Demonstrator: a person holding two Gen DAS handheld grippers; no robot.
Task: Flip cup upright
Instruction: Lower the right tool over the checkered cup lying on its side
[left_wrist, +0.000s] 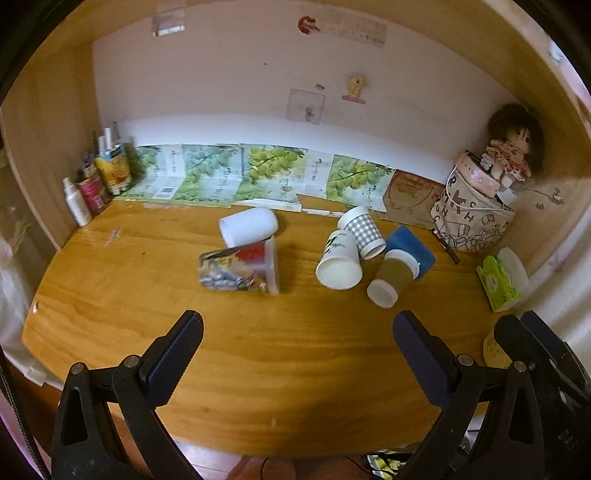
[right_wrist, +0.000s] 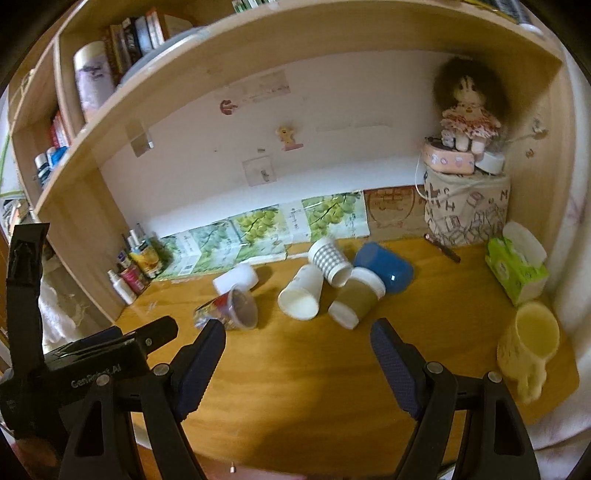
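Several cups lie on their sides on the wooden desk (left_wrist: 258, 350): a picture-printed cup (left_wrist: 236, 271) (right_wrist: 225, 308), a plain white cup (left_wrist: 248, 226) (right_wrist: 236, 281), a white cup with a leaf print (left_wrist: 339, 260) (right_wrist: 301, 297), a grey checked cup (left_wrist: 362, 230) (right_wrist: 330, 260), a brown cup (left_wrist: 391, 277) (right_wrist: 356, 301) and a blue cup (left_wrist: 412, 249) (right_wrist: 384, 266). A yellow mug (right_wrist: 530, 343) stands upright at the right. My left gripper (left_wrist: 297, 332) is open and empty, in front of the cups. My right gripper (right_wrist: 297, 341) is open and empty, just short of them.
Bottles and cans (left_wrist: 92, 181) stand in the back left corner. A printed bag (left_wrist: 472, 218) with a doll (left_wrist: 509, 147) on top fills the back right corner. A green tissue pack (left_wrist: 500, 282) lies at the right. Grape-print leaflets (left_wrist: 258, 173) lean on the back wall.
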